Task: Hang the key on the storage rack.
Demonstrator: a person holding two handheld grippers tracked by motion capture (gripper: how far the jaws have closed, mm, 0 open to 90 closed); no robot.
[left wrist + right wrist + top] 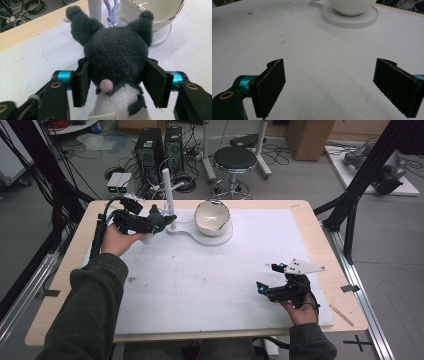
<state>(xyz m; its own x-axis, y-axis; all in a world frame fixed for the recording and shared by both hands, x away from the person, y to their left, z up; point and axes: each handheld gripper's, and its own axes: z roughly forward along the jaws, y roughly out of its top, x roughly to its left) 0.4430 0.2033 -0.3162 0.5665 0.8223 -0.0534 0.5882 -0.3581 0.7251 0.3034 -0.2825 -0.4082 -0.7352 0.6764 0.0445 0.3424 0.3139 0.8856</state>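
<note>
Dark green sleeves [90, 295]; black tools, teal joints, brass screws.

Dark grey plush [115, 55], white at the body, one pink spot low on the head. Black pads [81, 81] on teal hubs. Bowl [212, 217] cream, rim glinting silver. Stand [200, 236] white, hook [112, 11] lilac. Mat [200, 270] white with faint specks, table edge [320, 235] pale wood. Sleeve [95, 305] probably dark green.
</note>
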